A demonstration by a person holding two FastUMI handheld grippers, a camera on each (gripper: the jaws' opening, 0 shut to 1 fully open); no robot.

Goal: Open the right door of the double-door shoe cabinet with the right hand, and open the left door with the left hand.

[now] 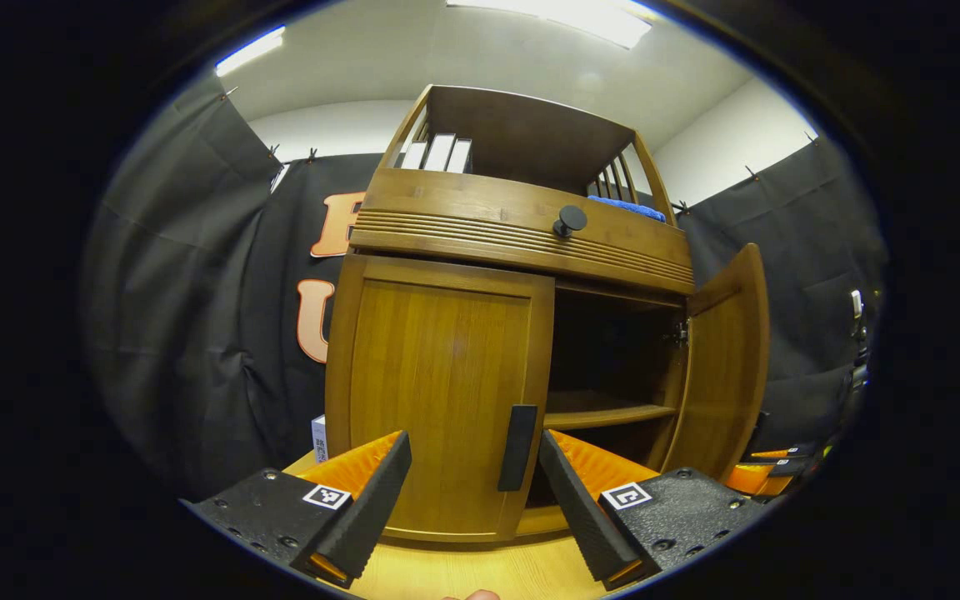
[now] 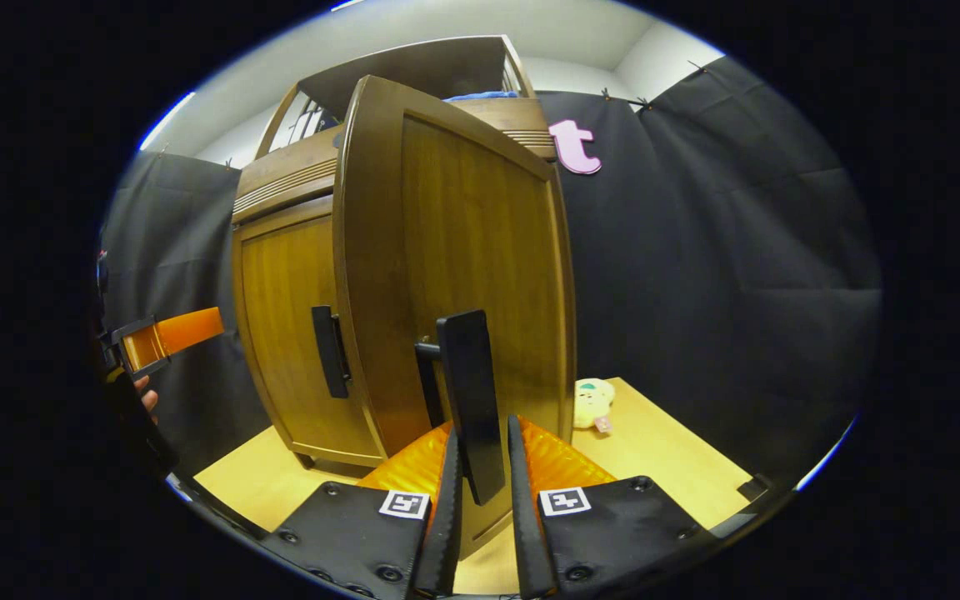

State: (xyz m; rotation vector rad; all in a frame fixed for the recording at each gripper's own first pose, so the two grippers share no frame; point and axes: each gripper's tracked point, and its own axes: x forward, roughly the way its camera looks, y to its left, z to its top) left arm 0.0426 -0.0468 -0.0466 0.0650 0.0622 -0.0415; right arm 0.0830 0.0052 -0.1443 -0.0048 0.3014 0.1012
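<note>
The wooden shoe cabinet stands on a table. Its left door is closed, with a dark vertical handle at its inner edge. My left gripper is open, and that handle lies between its fingers, a little ahead of the tips. The right door is swung out, showing an inner shelf. My right gripper is shut on the right door's handle, near the handle's lower end. Farther off, the right gripper shows beside the open door, and the left gripper hangs before the closed door.
A drawer with a round knob runs above the doors. Books and a blue cloth lie on the top shelf. A small plush toy sits on the light wooden table right of the cabinet; a white box stands at its left.
</note>
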